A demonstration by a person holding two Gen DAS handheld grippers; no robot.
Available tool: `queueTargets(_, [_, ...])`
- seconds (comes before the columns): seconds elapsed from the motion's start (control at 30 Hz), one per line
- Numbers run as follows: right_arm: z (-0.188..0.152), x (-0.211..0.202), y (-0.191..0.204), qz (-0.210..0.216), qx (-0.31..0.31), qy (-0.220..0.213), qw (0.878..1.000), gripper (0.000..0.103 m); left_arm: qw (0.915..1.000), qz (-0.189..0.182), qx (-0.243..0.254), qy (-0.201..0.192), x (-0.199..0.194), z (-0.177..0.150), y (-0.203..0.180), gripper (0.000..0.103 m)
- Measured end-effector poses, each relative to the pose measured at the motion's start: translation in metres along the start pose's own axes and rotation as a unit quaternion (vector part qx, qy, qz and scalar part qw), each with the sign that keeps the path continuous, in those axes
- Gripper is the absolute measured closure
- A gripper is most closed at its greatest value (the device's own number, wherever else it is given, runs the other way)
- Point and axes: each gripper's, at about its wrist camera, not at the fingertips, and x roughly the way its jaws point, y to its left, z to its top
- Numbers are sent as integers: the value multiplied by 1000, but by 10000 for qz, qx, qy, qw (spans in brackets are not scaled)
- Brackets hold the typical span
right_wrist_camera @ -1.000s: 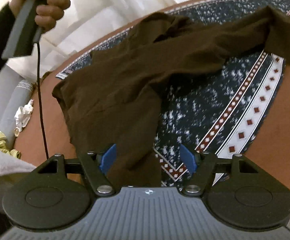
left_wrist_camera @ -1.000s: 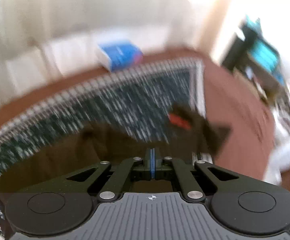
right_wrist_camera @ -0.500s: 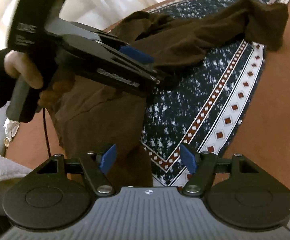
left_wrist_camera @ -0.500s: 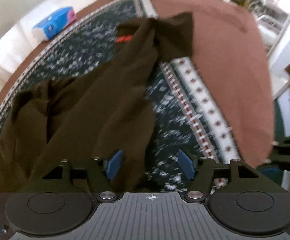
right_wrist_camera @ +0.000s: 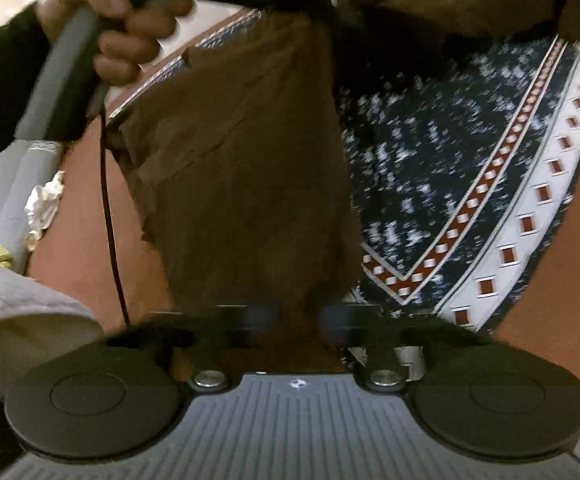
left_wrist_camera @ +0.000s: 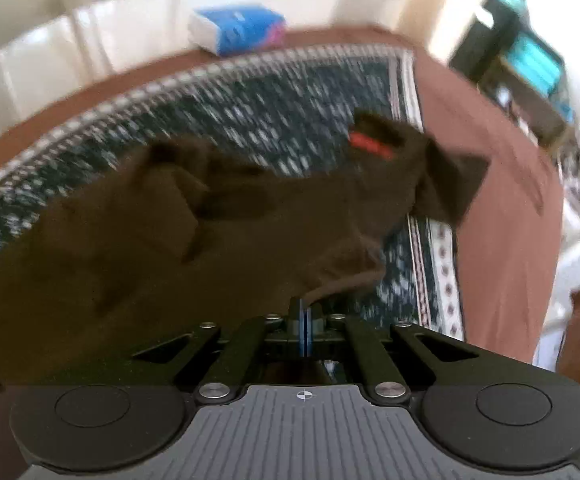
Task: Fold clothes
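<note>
Table (left_wrist_camera: 502, 240): covered in plain brown, carrying a dark patterned runner (right_wrist_camera: 430, 160) with a white and red border; unchanged from a moment ago.
Garment (right_wrist_camera: 250, 200): dark brown, sprawled across the runner, near end reaching down to both tools. Half a second ago flat; now drawn up along one side, with a panel hanging from above in the right wrist view.
Left hand (right_wrist_camera: 106, 28): wrapped round its tool's handle at the upper left of the right wrist view, above the cloth.
Left gripper (left_wrist_camera: 304, 320): blue pads spread wide half a second ago, now pressed together, pinching the garment's near edge at the tips.
Right gripper (right_wrist_camera: 298, 316): jaws closing, wide a moment ago, the garment's lower edge between them; too smeared to tell whether the pads press yet.
Neck label (left_wrist_camera: 370, 146): red, at the garment's far end, near the runner's far corner.
Meaning for the task: likely two corners of the near edge being secured, so lifting and spreading ahead of a first fold; fold itself not yet started.
</note>
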Motion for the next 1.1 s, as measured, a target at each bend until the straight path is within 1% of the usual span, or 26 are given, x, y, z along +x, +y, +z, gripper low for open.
queueTargets(0.03, [3, -2, -1, 37, 75, 2, 10000, 94, 9998, -24, -112, -161, -11, 4, 4, 103])
queueTargets(0.1, [14, -19, 1, 87, 34, -206, 9997, 94, 9976, -73, -401, -565, -38, 15, 16, 103])
queueTargets(0.17, [30, -46, 6, 136, -74, -482, 9987, 94, 9927, -106, -676, -998, -67, 27, 27, 103])
queueTargets(0.27, [62, -99, 20, 174, -450, -1089, 9929, 94, 9810, -93, -936, -1696, -117, 45, 37, 103])
queueTargets(0.33, [88, -135, 35, 56, -890, -1561, 9837, 94, 9716, -49, -1034, -2126, -153, 57, 41, 103])
queueTargets(0.47, [138, -200, 62, -152, -1675, -2387, 9564, 95, 9515, 165, -1118, -2862, -216, 76, 40, 103])
queueTargets(0.57, [172, -232, 89, -283, -2186, -2856, 9326, 95, 9347, 399, -1138, -3343, -259, 80, 31, 103])
queueTargets(0.63, [190, -250, 103, -256, -2452, -3110, 9179, 95, 9222, 506, -1172, -3650, -287, 77, 24, 103])
queueTargets(0.8, [214, -299, 143, 81, -3076, -3718, 8758, 95, 8868, 731, -1268, -4384, -355, 61, -1, 103])
queueTargets(0.97, [225, -342, 178, 483, -3656, -4157, 8314, 95, 8543, 989, -1298, -4935, -411, 40, -33, 103])
queueTargets(1.03, [230, -352, 182, 607, -3843, -4280, 8158, 95, 8414, 1083, -1262, -5141, -431, 30, -48, 103])
queueTargets(1.1, [232, -359, 183, 764, -3934, -4381, 8046, 95, 8286, 1160, -1233, -5336, -449, 20, -63, 103])
